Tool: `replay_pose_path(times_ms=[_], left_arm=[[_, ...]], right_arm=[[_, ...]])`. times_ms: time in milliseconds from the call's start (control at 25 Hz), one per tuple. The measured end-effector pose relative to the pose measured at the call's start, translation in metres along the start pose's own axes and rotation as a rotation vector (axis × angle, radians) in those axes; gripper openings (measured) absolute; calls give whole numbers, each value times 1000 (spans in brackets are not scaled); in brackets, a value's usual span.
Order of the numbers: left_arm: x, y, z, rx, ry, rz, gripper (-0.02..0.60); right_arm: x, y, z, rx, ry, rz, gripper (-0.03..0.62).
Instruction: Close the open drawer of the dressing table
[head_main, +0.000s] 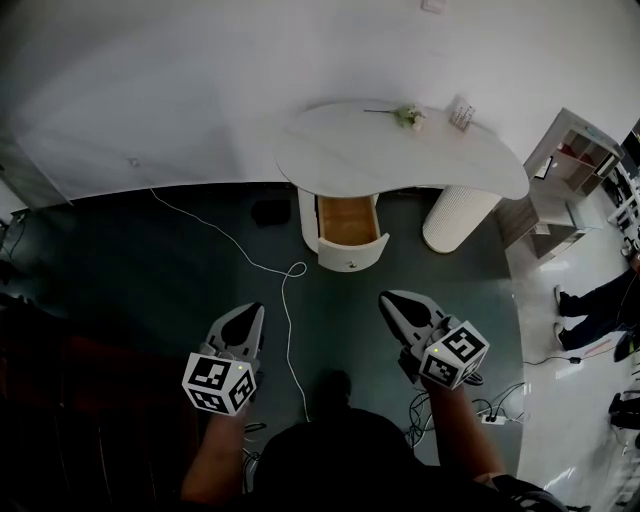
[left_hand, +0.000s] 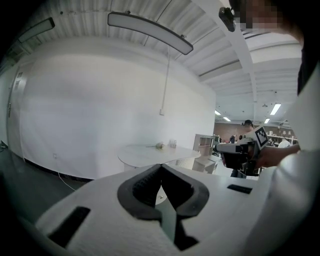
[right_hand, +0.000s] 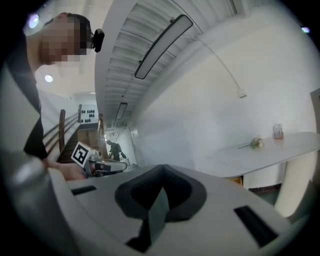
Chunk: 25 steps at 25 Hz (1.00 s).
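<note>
The head view alone lays out the whole floor. A white kidney-shaped desk (head_main: 400, 152) stands against the pale wall. Its drawer (head_main: 348, 228) is pulled out from under the left part of the top, just left of a ribbed white pillar leg (head_main: 457, 216). The drawer's long axis runs from the wall toward the person. Its curved white front, with a small knob (head_main: 351, 264), faces the person, and the wood-coloured inside is open to the camera. A white cable (head_main: 287, 272) loops over the dark floor between the drawer and the person.

The left tool (head_main: 254, 310) and right tool (head_main: 388, 298) are held low, well short of the drawer, with their tips aimed toward the desk.

The left gripper view shows the left tool (left_hand: 161, 166) with its dark pads meeting at the tip and nothing held between them. Beyond it the desk (left_hand: 150, 152) is seen from the side, with the right tool (left_hand: 240, 152) off to the right. From here the drawer cannot be made out clearly.

The right gripper view shows the right tool (right_hand: 162, 167) likewise pressed together and empty. The desk (right_hand: 280, 146) is at the right, with a flower (right_hand: 257, 142) lying on top. A sliver of the wood-coloured drawer (right_hand: 237, 180) shows beneath the top, and the left tool (right_hand: 100, 164) is at the left.
</note>
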<state>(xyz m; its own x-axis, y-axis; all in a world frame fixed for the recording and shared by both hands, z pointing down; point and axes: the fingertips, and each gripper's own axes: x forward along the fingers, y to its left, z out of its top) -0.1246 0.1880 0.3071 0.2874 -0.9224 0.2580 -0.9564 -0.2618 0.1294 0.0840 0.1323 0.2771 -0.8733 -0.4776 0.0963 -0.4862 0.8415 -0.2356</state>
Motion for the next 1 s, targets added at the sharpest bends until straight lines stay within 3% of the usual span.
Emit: replay_pose_path(times_ms=[560, 1000], left_arm=[[108, -22, 26, 21, 48, -38, 8], [177, 9, 31, 8, 60, -121, 8]], right_arm=[[25, -98, 18, 41, 1, 35, 6], [62, -142, 8, 71, 19, -61, 6]])
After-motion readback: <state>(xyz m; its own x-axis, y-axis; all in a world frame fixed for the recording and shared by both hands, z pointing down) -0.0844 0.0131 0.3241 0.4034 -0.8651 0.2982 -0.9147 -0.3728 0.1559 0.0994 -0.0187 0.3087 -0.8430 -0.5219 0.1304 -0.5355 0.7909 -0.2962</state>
